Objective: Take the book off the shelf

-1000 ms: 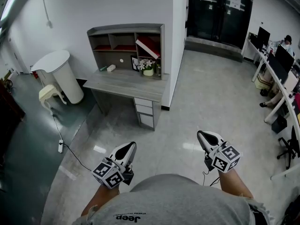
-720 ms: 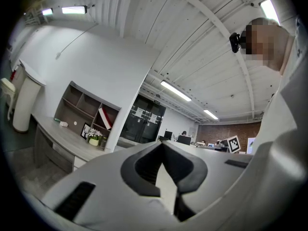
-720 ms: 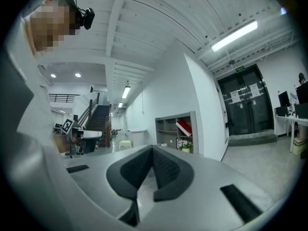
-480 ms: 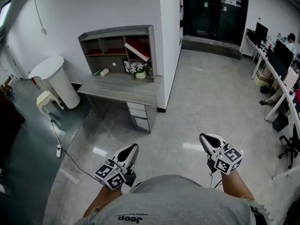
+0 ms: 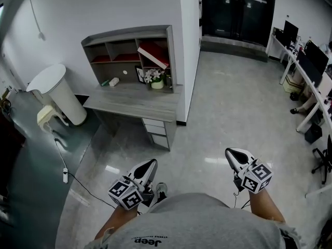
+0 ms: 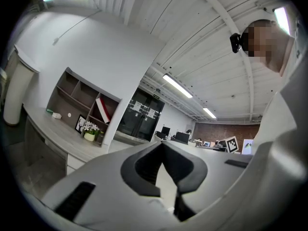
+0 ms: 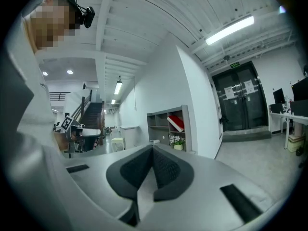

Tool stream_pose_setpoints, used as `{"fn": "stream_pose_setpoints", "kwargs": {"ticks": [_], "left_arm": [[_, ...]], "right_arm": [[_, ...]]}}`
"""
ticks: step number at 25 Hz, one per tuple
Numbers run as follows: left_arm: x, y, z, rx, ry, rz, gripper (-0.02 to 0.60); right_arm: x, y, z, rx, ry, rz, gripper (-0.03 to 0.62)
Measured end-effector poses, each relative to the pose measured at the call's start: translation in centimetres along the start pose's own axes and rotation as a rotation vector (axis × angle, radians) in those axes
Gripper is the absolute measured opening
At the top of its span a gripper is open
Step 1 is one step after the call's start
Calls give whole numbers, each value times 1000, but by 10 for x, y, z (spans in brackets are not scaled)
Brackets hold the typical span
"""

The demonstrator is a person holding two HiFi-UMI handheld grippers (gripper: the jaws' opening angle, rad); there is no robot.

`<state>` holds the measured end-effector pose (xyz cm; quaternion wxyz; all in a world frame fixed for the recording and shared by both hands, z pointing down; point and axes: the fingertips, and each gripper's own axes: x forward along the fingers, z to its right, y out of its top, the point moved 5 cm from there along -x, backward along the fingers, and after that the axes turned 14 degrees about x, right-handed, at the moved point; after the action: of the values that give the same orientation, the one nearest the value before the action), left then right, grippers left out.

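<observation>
A red book with white page edges [image 5: 152, 54] leans tilted in the right-hand compartment of a grey shelf unit [image 5: 128, 38] on a desk [image 5: 132, 101] against the white wall. It also shows as the red book [image 6: 102, 110] in the left gripper view and the red book [image 7: 175, 123] in the right gripper view. My left gripper [image 5: 150, 166] and right gripper [image 5: 233, 154] are held low near the person's body, far from the desk. Both are shut with nothing between the jaws.
A flower pot [image 5: 157, 78] and a framed picture [image 5: 140, 74] stand under the book. A white round bin [image 5: 58, 91] and a stool [image 5: 47, 115] sit left of the desk, with a cable [image 5: 72, 162] on the floor. Office desks [image 5: 311, 71] line the right side.
The view has shifted a little closer to the desk and to the right. Both grippers stay shut and low, moving slightly down in the picture.
</observation>
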<state>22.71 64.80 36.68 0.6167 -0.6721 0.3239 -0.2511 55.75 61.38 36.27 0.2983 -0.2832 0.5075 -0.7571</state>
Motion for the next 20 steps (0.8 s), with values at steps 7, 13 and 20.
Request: {"fn": "stream_pose_setpoints", "kwargs": {"ticks": [7, 13, 20], "left_arm": [[44, 25, -167, -6, -68, 19, 15], [72, 60, -318, 24, -107, 21, 15], [100, 67, -437, 6, -126, 16, 15]], "right_arm": [[160, 36, -1, -26, -44, 26, 12], [312, 78, -13, -54, -55, 48, 12], [435, 96, -2, -63, -62, 33, 12]]}}
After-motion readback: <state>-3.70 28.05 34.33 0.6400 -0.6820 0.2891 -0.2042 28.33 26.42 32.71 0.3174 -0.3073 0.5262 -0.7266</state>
